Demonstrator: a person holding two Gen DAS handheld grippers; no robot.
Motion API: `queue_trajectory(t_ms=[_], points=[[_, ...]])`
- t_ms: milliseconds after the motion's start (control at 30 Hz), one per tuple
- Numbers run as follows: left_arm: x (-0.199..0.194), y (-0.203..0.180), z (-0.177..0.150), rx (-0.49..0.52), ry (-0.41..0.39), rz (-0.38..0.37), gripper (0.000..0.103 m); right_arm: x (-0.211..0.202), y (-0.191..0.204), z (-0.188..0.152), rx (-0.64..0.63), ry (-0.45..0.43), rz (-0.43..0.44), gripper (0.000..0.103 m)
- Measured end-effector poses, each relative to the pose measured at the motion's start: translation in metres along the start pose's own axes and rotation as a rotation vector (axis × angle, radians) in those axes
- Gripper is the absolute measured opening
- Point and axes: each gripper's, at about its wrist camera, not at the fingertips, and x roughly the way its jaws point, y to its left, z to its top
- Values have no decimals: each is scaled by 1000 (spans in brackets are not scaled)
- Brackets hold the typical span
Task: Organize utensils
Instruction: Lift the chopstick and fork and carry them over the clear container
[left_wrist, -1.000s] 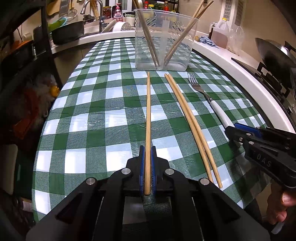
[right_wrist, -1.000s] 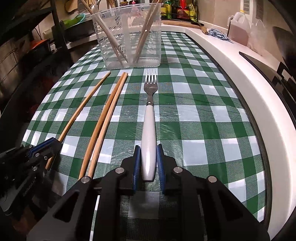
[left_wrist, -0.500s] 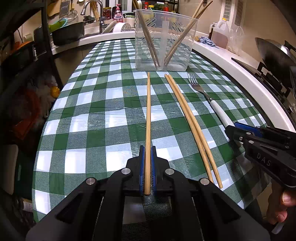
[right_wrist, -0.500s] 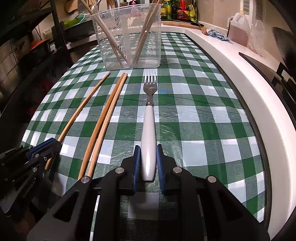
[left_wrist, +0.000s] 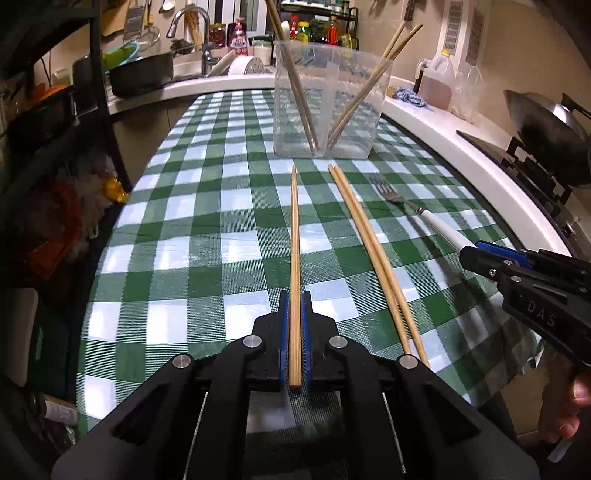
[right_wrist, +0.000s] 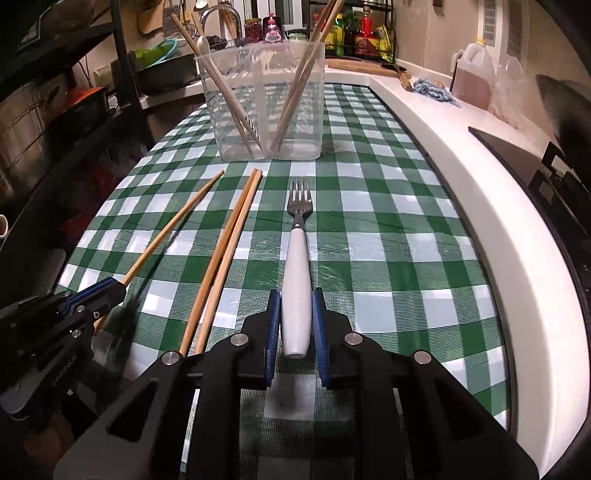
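Note:
My left gripper (left_wrist: 294, 301) is shut on a single wooden chopstick (left_wrist: 294, 236) that points toward the clear plastic container (left_wrist: 328, 98). My right gripper (right_wrist: 295, 301) is shut on the white handle of a fork (right_wrist: 297, 258), tines toward the container (right_wrist: 264, 103). A pair of chopsticks (left_wrist: 373, 251) lies on the green checked tablecloth (left_wrist: 207, 229) between the two held utensils; it also shows in the right wrist view (right_wrist: 225, 258). The container holds several chopsticks leaning against its walls. The right gripper shows in the left view (left_wrist: 476, 254), the left gripper in the right view (right_wrist: 107, 295).
A white counter edge (right_wrist: 480, 206) runs along the right, with a stove and wok (left_wrist: 546, 125) beyond. A jug (right_wrist: 474, 74) and blue cloth (right_wrist: 434, 92) sit at the back right. A sink with pans (left_wrist: 147, 74) is back left. A dark rack (left_wrist: 99, 92) stands left.
Both grippers keep their grip and barely move. The views have shifted slightly, with the fork and chopstick held in the same pose.

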Motion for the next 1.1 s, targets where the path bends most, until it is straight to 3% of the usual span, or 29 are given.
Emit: queue_trajectory(t_ms=[167,367,700,933,1100], points=[[-24,3,1,3,-64,-14,6,-26,-6,0,11,-41,3,17],[-62,4,7,15,-198,-29,6,-62,-15,11,-5,-114,5,17],[-107,8,38,25,-367,-37,6,-97,-21,38,-31,-197,23,17],[-127,15,73,5,-405,-64,6,-109,-21,61,-35,-224,59,17],[-128,19,105,-5,-368,-88,6,-118,-18,85,-47,-251,83,17]])
